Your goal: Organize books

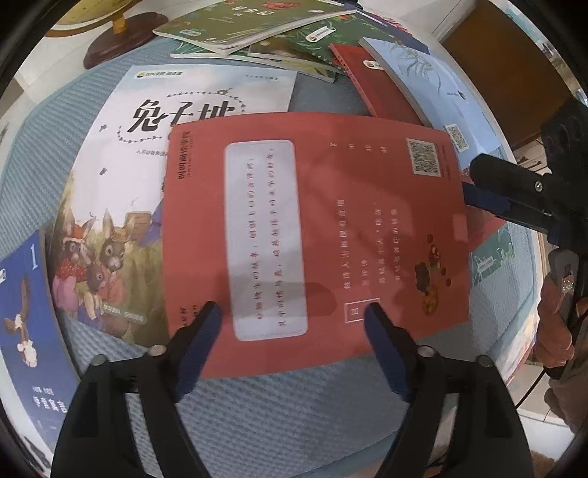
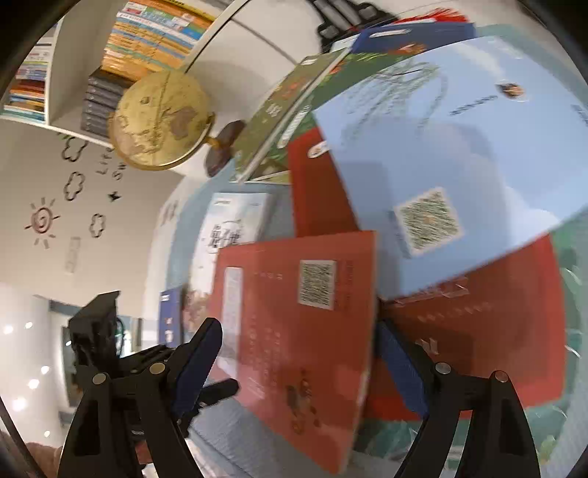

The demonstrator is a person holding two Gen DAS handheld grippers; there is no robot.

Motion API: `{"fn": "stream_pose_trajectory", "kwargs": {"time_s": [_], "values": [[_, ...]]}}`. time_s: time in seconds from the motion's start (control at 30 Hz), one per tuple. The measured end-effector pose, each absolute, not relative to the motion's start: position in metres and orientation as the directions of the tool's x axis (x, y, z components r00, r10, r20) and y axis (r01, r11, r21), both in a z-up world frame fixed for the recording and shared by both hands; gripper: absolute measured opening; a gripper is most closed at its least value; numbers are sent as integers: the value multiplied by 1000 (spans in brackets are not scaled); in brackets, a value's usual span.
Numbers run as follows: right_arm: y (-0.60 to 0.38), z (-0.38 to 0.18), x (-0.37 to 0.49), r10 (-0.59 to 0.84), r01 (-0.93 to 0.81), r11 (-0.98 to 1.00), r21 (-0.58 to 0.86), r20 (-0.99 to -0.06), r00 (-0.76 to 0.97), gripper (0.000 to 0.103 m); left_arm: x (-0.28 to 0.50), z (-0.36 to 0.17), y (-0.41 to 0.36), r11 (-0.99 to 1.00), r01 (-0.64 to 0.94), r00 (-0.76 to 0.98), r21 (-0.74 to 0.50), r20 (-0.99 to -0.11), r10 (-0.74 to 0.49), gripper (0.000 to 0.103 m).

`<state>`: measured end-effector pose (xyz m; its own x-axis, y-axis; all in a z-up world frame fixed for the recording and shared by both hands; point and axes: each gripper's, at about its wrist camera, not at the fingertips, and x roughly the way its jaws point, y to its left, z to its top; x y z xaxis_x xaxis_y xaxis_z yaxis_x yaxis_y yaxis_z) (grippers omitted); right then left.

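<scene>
Red book (image 1: 330, 235): QR code | white book (image 1: 176, 121): 兔子坡

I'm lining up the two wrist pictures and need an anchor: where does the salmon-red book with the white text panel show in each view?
Left wrist: the salmon-red book fills the middle, back cover up, overlapping the rabbit book.
Right wrist: the same book sits at bottom centre, ahead of the open jaws, below the pale blue book.
Shared landmark: the globe, top left in both views.
</scene>
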<state>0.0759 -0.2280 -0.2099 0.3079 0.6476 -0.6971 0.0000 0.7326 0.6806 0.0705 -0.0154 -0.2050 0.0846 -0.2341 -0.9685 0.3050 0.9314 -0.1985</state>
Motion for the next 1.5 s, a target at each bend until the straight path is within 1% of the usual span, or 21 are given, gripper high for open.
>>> {"fn": "stream_pose_trajectory", "kwargs": {"time_s": [0.03,0.07,0.17,0.27,0.4,0.5,0.57,0.67,0.77,0.8,0.87,0.9,0.93,0.97,1.0,1.07,1.13,1.17,1.27,1.37,1.5], "values": [[-227,-210,78,653,-7,729,684,-693,306,89,70,-207,-21,933,309,94,-187,-970,-225,91],[-225,-210,80,663,-17,724,690,-688,295,89,71,-209,-24,935,313,102,-164,-973,-205,94],[-225,-209,81,703,-27,693,720,-666,250,89,69,-212,-32,939,330,118,-101,-982,-147,94],[-235,-201,76,763,-56,624,779,-593,257,88,70,-211,-29,938,322,116,-133,-977,-178,94],[-239,-217,81,734,-11,656,755,-633,246,87,73,-209,-19,931,308,101,-195,-967,-236,94],[-240,-218,88,743,-20,636,772,-604,288,87,72,-209,-19,925,322,92,-203,-965,-244,95],[-235,-218,92,751,-32,624,780,-588,300,91,72,-207,-16,921,327,95,-211,-963,-254,97],[-232,-217,97,767,-9,600,800,-571,293,92,71,-205,-9,920,329,100,-212,-961,-257,98],[-236,-204,94,822,-46,522,852,-487,294,91,69,-204,-1,919,322,101,-228,-957,-273,98],[-237,-196,91,854,-77,472,878,-434,288,89,68,-203,2,918,316,103,-240,-953,-285,98],[-234,-186,86,907,-110,371,922,-334,255,75,68,-202,8,914,304,108,-269,-944,-313,98],[-231,-185,85,912,-118,368,922,-333,241,70,68,-202,10,912,303,108,-277,-941,-321,98],[-227,-185,85,904,-122,392,912,-358,232,62,68,-201,11,909,305,106,-283,-939,-327,98],[-221,-189,87,882,-117,450,885,-420,215,59,68,-201,12,909,306,106,-283,-939,-328,98],[-219,-193,88,870,-108,476,873,-449,204,55,68,-201,13,909,307,106,-282,-939,-327,98],[-216,-205,90,857,-78,500,862,-480,190,40,68,-200,16,908,310,105,-282,-939,-327,98],[-217,-209,89,839,-67,528,846,-508,194,18,67,-199,17,908,307,108,-284,-938,-330,98],[-217,-210,88,825,-56,547,835,-527,202,12,67,-200,17,910,303,109,-284,-938,-329,98],[-217,-204,84,818,-50,554,831,-533,216,8,74,-200,20,915,268,98,-302,-936,-337,97],[-205,-176,77,808,-130,581,804,-548,218,8,84,-195,31,881,190,78,-434,-887,-454,93],[-200,-132,66,772,-205,630,749,-577,267,8,90,-184,32,807,145,83,-572,-806,-586,93]]}}
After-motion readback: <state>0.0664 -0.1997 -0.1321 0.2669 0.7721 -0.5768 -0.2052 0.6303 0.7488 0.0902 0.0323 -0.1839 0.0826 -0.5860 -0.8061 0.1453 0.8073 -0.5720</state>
